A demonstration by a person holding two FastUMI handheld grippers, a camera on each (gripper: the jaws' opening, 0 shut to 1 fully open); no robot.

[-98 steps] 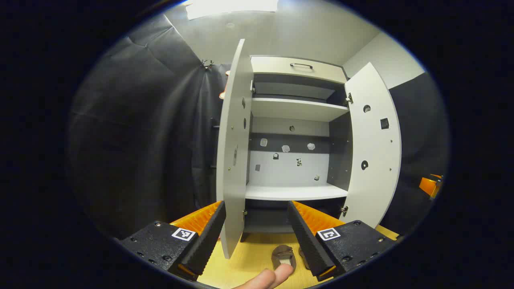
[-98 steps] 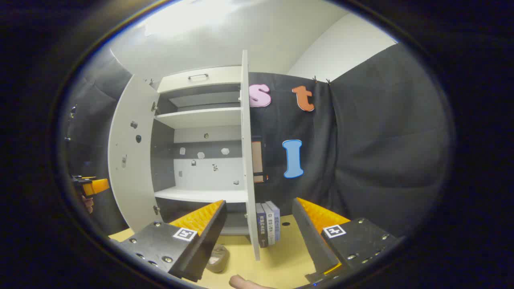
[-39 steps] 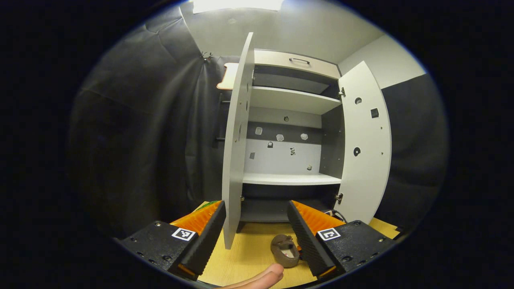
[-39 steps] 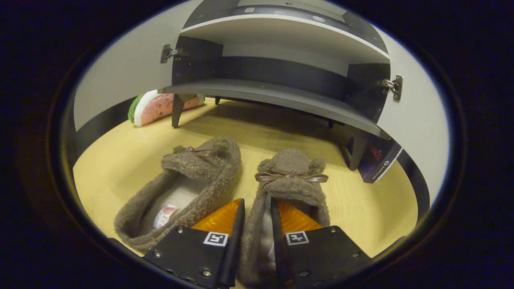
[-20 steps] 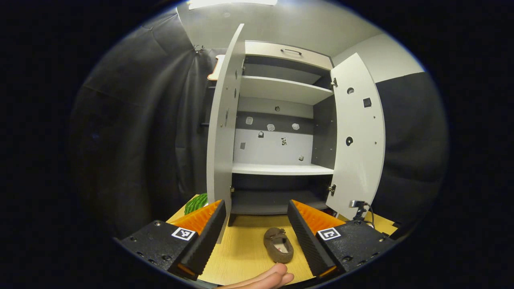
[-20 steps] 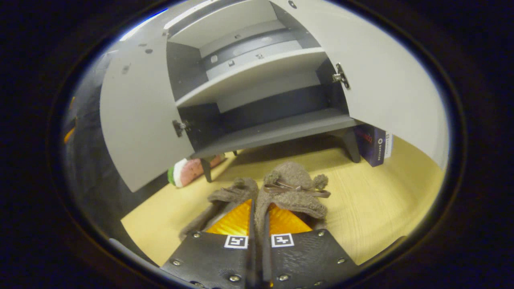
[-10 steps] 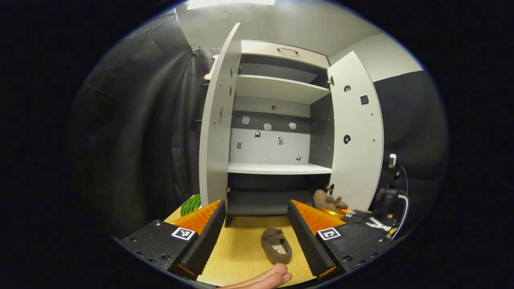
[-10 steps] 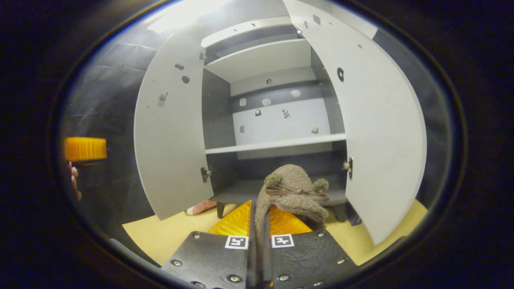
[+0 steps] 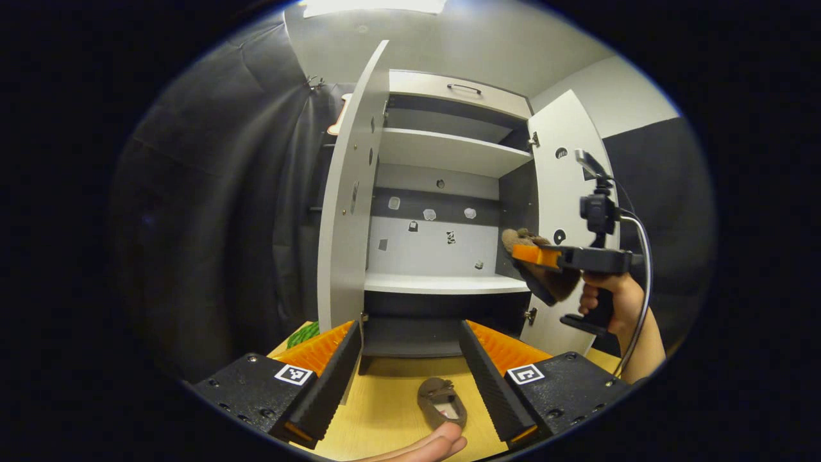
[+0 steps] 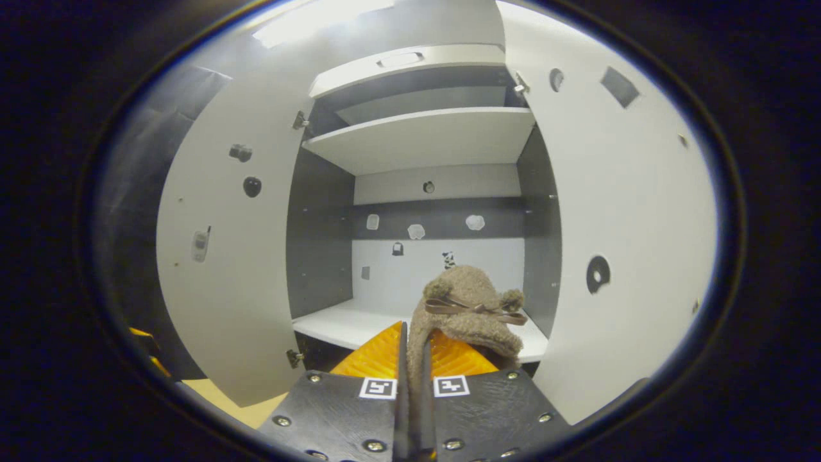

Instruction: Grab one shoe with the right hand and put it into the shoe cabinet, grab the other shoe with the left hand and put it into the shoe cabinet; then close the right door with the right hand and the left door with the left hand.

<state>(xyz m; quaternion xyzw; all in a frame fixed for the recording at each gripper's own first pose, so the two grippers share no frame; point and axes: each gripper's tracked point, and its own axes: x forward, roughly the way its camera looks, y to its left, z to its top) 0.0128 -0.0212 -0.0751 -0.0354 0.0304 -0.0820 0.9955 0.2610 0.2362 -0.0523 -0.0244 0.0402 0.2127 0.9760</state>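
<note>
The right gripper [image 10: 414, 359], jaws clamped on the side wall of a fuzzy brown shoe [image 10: 465, 308], holds it before the open shoe cabinet [image 10: 417, 138], where it may slip free; the left gripper [image 9: 410, 362] gapes empty above the other shoe [image 9: 441, 401].

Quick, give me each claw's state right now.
Left claw: open, holding nothing.
Right claw: closed on a brown fuzzy shoe, raised in front of the open cabinet.
</note>
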